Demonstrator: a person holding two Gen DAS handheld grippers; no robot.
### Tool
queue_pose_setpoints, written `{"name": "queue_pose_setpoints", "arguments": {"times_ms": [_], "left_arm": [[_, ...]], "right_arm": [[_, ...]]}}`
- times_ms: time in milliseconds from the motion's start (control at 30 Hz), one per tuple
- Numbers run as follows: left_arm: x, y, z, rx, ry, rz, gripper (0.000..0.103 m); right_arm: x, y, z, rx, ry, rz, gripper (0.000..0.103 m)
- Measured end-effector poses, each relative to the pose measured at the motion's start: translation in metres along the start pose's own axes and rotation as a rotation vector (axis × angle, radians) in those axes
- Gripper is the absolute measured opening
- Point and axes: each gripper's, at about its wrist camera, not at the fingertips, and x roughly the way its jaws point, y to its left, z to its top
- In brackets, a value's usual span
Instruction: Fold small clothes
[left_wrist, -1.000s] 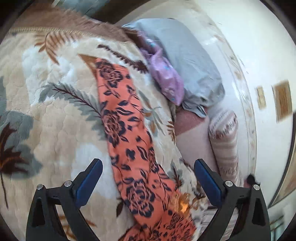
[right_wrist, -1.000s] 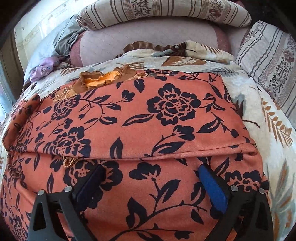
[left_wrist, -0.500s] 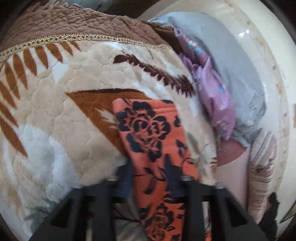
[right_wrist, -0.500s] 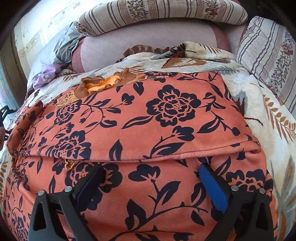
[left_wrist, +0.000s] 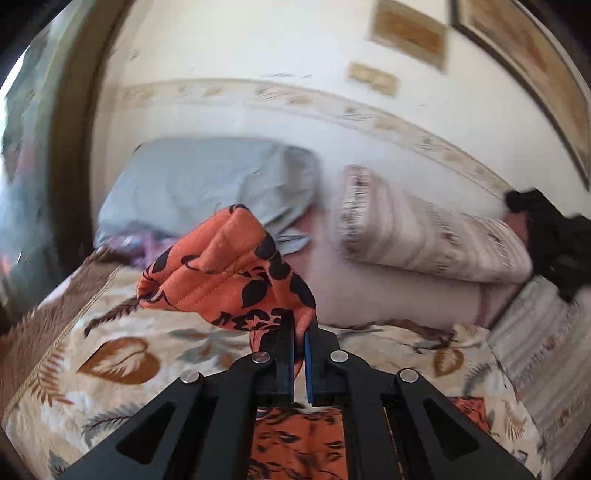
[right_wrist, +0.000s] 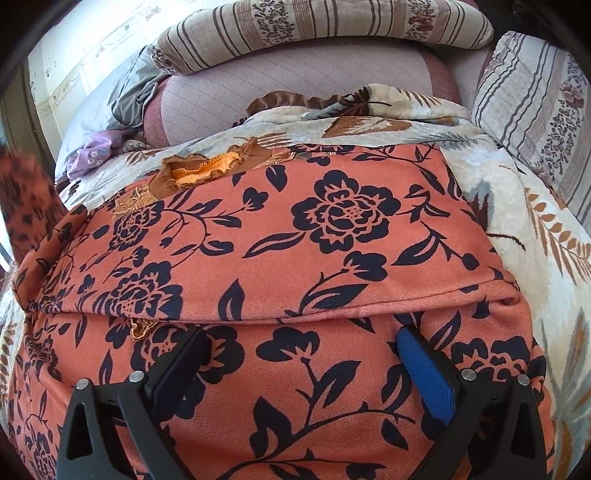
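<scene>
orange garment (left_wrist: 229, 273) end, seemingly lifted upward, pinched in left tongs (left_wrist: 300, 332).

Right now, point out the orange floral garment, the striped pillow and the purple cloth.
orange floral garment (right_wrist: 332, 236), right wrist view, top folded layer.
striped pillow (left_wrist: 424, 236), left wrist view, middle of its side.
purple cloth (right_wrist: 94, 155), right wrist view, crumpled bunch.

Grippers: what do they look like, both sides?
Both match. The left gripper and right gripper have matte black angular linkage arms with triangular cutouts and round silver pivot pins. Finger pads are blue and ribbed. No cables, markings or sleeves visible.
</scene>
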Motion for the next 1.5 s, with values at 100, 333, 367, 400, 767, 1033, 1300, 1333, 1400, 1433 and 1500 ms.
{"name": "queue_pose_setpoints", "arguments": {"times_ms": [100,333,367,400,767,1033,1300,1333,1400,1433,1500], "left_arm": [[-0.01,-0.096,-0.014,0.095,0.044,-0.14,0.006],[0.034,-0.192,-0.155,0.284,0.37,-0.258,0.084],[0.036,-0.178,-0.169,0.24,0.388,-0.227,0.084],[0.035,-0.154,-0.181,0.165,0.387,-0.206,0.084],[0.052,0.032,-0.252,-0.267,0.407,0.196,0.081],[0.053,0.037,-0.246,-0.367,0.429,0.131,0.081],[0.056,0.042,-0.252,-0.384,0.426,0.136,0.082],[0.056,0.041,-0.251,-0.378,0.427,0.139,0.082],[0.057,0.04,-0.251,-0.373,0.429,0.143,0.082],[0.057,0.04,-0.25,-0.373,0.429,0.143,0.082],[0.058,0.04,-0.249,-0.379,0.431,0.14,0.082]], "right_arm": [[-0.001,-0.002,0.0,0.01,-0.002,0.014,0.103],[-0.005,-0.013,0.001,0.058,-0.018,0.077,0.103],[-0.006,-0.014,0.001,0.066,-0.022,0.087,0.103],[-0.007,-0.016,0.001,0.076,-0.025,0.098,0.103],[-0.008,-0.032,0.006,0.151,-0.027,0.189,0.103],[-0.05,-0.074,0.04,0.388,-0.015,0.281,0.092],[0.009,-0.078,0.071,0.259,0.179,0.073,0.065],[0.016,-0.072,0.068,0.217,0.206,0.044,0.055],[0.018,-0.057,0.069,0.097,0.229,-0.042,0.03],[0.016,-0.047,0.075,0.029,0.244,-0.078,0.013],[-0.003,-0.021,0.086,-0.161,0.191,-0.179,0.009]]}}
